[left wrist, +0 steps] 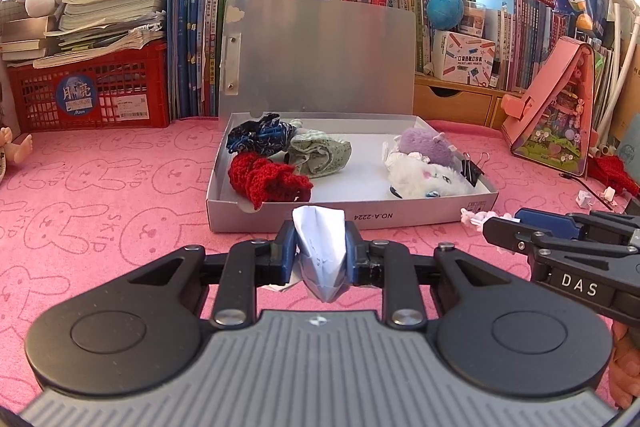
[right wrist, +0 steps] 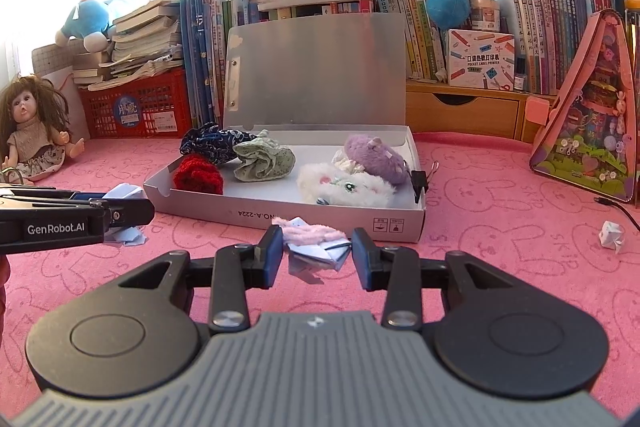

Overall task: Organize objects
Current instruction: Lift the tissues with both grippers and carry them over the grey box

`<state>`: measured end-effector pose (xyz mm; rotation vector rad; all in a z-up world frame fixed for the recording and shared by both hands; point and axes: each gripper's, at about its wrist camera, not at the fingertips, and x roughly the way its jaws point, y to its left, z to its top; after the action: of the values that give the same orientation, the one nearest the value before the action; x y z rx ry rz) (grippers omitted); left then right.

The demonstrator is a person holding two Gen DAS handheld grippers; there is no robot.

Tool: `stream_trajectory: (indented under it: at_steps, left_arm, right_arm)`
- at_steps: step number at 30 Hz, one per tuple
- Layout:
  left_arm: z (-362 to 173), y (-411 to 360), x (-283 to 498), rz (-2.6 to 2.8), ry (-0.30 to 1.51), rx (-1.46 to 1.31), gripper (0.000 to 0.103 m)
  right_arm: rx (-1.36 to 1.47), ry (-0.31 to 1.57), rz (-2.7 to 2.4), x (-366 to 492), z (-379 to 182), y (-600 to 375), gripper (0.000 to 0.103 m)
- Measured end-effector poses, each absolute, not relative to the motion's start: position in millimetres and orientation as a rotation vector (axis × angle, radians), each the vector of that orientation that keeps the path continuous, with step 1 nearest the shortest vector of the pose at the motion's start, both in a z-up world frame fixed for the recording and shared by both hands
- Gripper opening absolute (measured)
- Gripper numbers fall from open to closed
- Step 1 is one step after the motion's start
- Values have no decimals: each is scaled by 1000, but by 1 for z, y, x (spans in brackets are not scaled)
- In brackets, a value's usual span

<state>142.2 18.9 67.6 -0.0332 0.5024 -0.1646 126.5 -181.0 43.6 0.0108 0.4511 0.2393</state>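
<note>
I'm pinching a paper fold in the left gripper, box ahead. Right gripper is gaping around pink yarn (not gripping). Flimsy paper may be slipping out short of the box.

Open grey box on pink cloth, lid upright; 3 scrunchies left, 2 plush toys right. White folded paper pinched upright before it. Pale-blue folded paper with pink fuzzy strip lying by front wall.
</note>
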Motion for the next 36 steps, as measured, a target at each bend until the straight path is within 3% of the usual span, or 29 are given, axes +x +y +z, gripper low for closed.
stream_trajectory:
  at_steps: [36]
  left_arm:
    - [77, 21, 232, -171, 477, -78, 29]
  right_arm:
    - [57, 418, 188, 192, 70, -189, 42]
